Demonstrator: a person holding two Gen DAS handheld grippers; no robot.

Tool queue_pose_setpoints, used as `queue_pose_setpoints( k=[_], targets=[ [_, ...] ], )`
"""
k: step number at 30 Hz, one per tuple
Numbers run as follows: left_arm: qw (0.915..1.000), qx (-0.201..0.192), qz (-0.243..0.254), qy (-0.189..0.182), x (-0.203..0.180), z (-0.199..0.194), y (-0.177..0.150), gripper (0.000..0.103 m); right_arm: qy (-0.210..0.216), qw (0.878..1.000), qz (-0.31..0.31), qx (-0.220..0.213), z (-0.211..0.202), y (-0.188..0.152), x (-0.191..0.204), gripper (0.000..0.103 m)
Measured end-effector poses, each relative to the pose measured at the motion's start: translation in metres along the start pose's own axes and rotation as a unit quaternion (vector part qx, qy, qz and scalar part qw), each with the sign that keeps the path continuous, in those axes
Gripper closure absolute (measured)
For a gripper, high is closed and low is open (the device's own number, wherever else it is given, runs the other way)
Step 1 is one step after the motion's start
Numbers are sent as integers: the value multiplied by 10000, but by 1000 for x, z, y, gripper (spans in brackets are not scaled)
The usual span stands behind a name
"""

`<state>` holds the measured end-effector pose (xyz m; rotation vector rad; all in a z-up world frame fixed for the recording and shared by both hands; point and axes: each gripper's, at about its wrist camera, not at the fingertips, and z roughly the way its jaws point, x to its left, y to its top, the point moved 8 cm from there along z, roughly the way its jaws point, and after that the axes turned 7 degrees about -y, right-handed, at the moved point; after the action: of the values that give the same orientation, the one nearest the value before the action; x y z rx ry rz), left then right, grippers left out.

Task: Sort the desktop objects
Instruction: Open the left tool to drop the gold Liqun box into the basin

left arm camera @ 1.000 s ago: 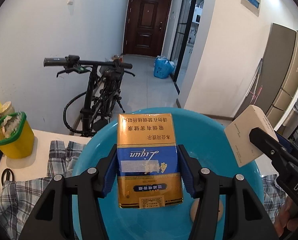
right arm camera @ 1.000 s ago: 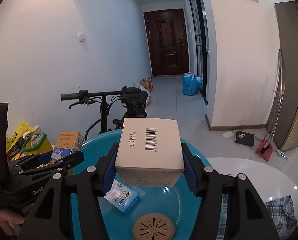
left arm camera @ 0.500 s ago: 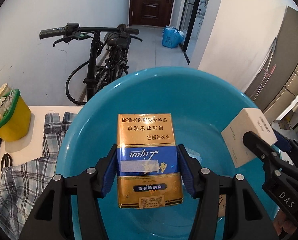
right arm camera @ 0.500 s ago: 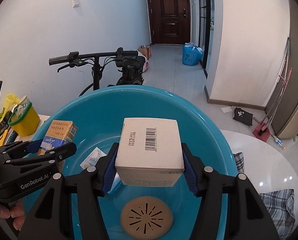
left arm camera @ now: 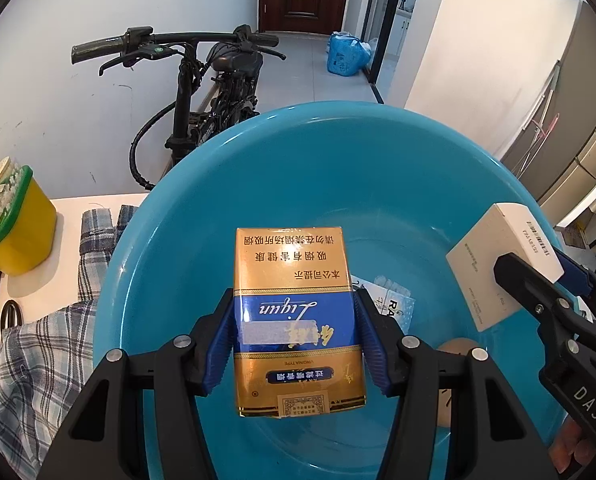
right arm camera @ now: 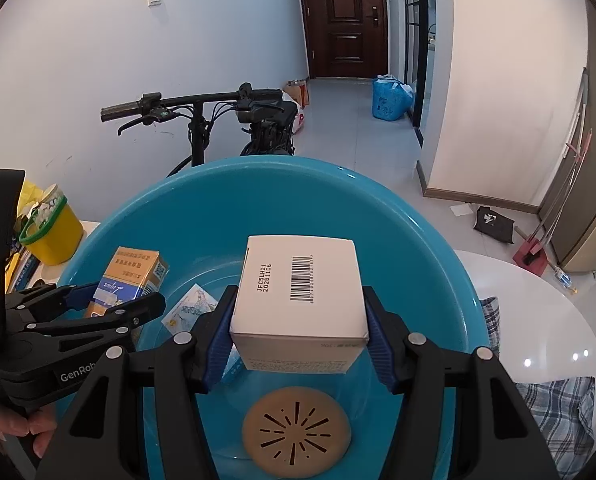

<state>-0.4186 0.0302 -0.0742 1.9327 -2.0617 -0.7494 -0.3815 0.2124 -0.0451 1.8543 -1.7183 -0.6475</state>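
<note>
In the left wrist view, we see our left tongs [left arm camera: 296,336] clamped on a gold and blue cigarette pack [left arm camera: 298,320], the blue pads pressing its two long sides. The pack hangs above the inside of a turquoise plastic basin [left arm camera: 305,168]. Behind the pack, a small blue and white sachet [left arm camera: 393,300] lies in the basin, and a tan disc [left arm camera: 457,354] shows at the bottom, mostly hidden by the tongs. On the right, our right tongs [left arm camera: 533,280] hold a white box [left arm camera: 497,264] over the basin's right side. A checked cloth [left arm camera: 42,352] lies on the desk [left arm camera: 74,208] to the left of the basin, with a yellow tub [left arm camera: 22,232] beyond it. A black bicycle [left arm camera: 202,80] stands by the wall.

In the right wrist view, we see the right tongs [right arm camera: 299,332] gripping the white box [right arm camera: 298,292], barcode face up, above the basin [right arm camera: 258,200]. Below it, a tan slotted disc [right arm camera: 296,432] lies on the basin floor. To the left, the left tongs [right arm camera: 110,304] hold the cigarette pack [right arm camera: 134,276] over the basin, with a hand [right arm camera: 22,428] at the lower edge. The sachet [right arm camera: 188,306] lies between the two sets of tongs.
</note>
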Motion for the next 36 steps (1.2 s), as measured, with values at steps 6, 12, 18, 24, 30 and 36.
queue_pose_setpoints(
  k=[6,12,18,24,30,36],
  targets=[
    [10000,23,-24,-8,0,2,-1,45,-2,10000,0,3,0,0,-1,46],
    [10000,-49,-58,7,1,-2,1,41,13,10000,-13,3,0,-1,-2,46],
    [9999,-111,-74,6,2,-4,3,32,11,10000,-12,6,1,-1,-2,46],
    [9999,-119,-83,5,2,-6,3,31,11,10000,-13,25,3,-2,-1,46],
    [9999,-98,-76,-11,3,-6,4,30,20,10000,-16,61,4,-3,-1,46],
    [9999,-97,-86,-5,3,-7,4,30,24,10000,-12,72,4,-4,-1,45]
  ],
)
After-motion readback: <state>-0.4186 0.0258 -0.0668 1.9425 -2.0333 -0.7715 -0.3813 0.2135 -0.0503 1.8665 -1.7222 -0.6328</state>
